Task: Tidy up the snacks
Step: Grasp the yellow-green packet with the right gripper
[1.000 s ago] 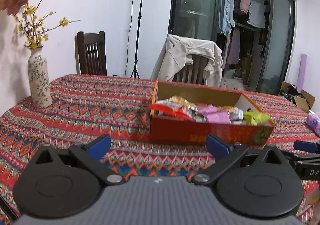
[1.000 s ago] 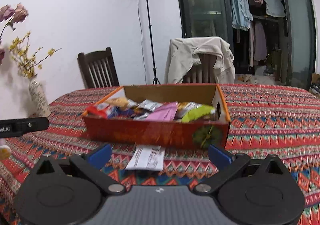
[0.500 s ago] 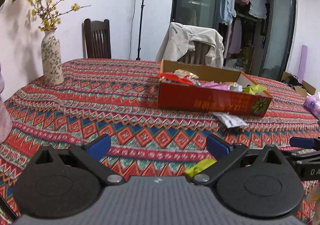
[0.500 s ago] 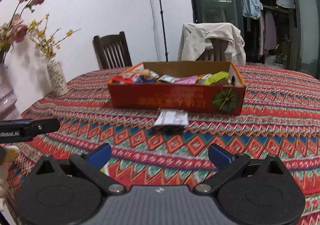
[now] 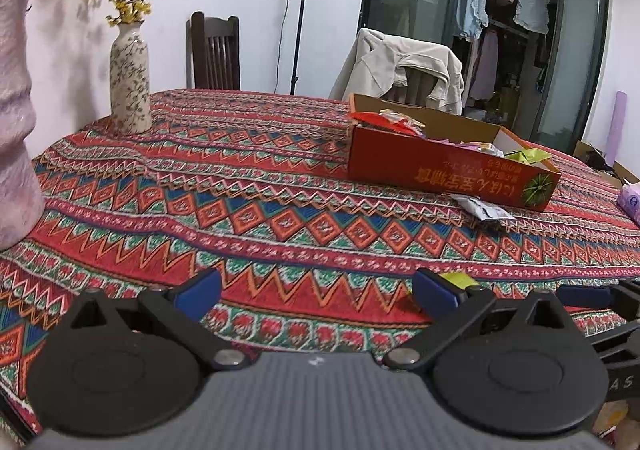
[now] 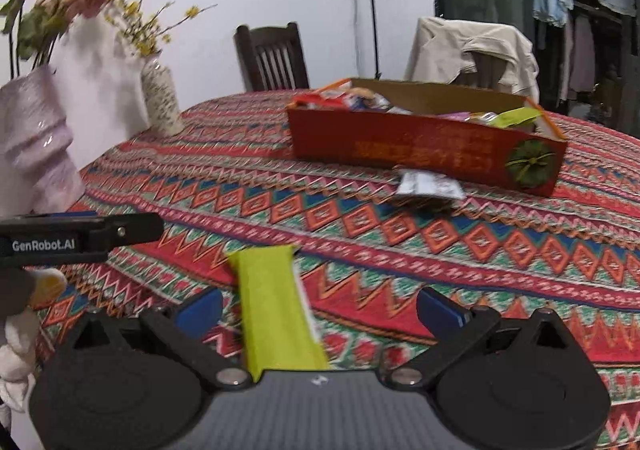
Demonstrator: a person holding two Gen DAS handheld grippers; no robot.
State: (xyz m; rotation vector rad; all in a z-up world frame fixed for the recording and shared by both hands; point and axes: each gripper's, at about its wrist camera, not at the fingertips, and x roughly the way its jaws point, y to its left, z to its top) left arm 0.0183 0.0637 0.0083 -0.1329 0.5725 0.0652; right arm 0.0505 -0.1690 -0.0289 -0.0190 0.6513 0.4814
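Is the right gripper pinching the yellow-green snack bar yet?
Apart. The right wrist view shows the right gripper wide open, with the yellow-green snack bar lying on the tablecloth between its fingers, patterned cloth visible on both sides.

Your left view shows only a corner of the green packet (image 5: 460, 280); the right finger covers the rest. In your right view its near end (image 6: 276, 314) runs under the gripper body. Motion blur smears the box lettering (image 6: 420, 150) and white packet (image 6: 430, 186). The pink vase (image 5: 16, 130) is cut by the left edge. Snacks deep in the box (image 5: 448, 166) are too small to tell.
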